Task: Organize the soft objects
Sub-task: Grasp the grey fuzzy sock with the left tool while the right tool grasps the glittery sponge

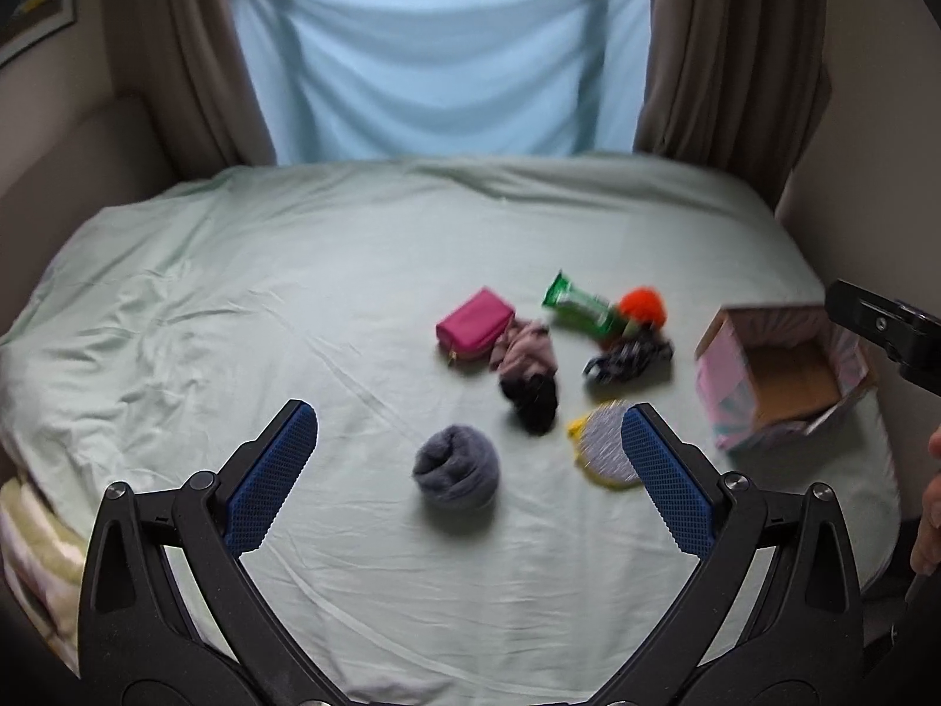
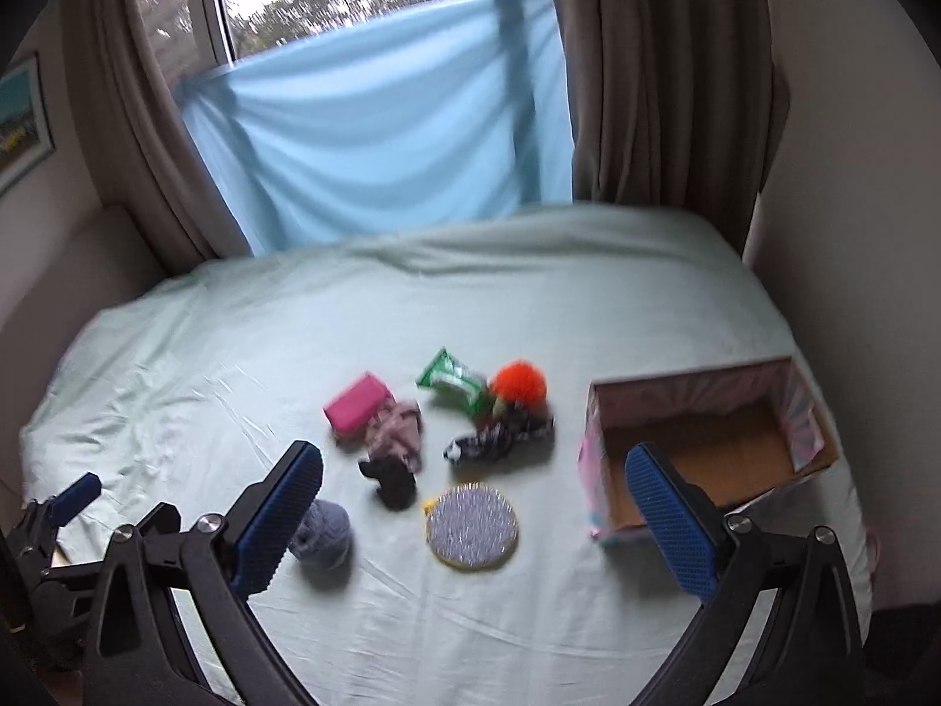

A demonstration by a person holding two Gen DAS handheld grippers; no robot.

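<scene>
Soft things lie on a pale green bed (image 1: pixel 294 294): a grey rolled sock ball (image 1: pixel 456 466) (image 2: pixel 320 535), a pink and black cloth bundle (image 1: pixel 529 365) (image 2: pixel 394 447), a black-and-white patterned cloth (image 1: pixel 626 359) (image 2: pixel 500 438), an orange pom-pom (image 1: pixel 644 309) (image 2: pixel 519 381), a magenta pouch (image 1: pixel 475 323) (image 2: pixel 356 406), a green packet (image 1: pixel 582 306) (image 2: pixel 456 379) and a round yellow-rimmed pad (image 1: pixel 606 444) (image 2: pixel 472 525). An open pink cardboard box (image 1: pixel 782 376) (image 2: pixel 706 447) stands at the right. My left gripper (image 1: pixel 470 459) is open above the sock ball. My right gripper (image 2: pixel 479 520) is open above the pad.
Brown curtains (image 1: pixel 176 53) and a blue sheet (image 1: pixel 435 53) hang behind the bed. A wall stands close on the right (image 2: pixel 853 176). Folded bedding (image 1: pixel 35 535) sits at the bed's left edge. The left gripper shows at the lower left of the right wrist view (image 2: pixel 59 518).
</scene>
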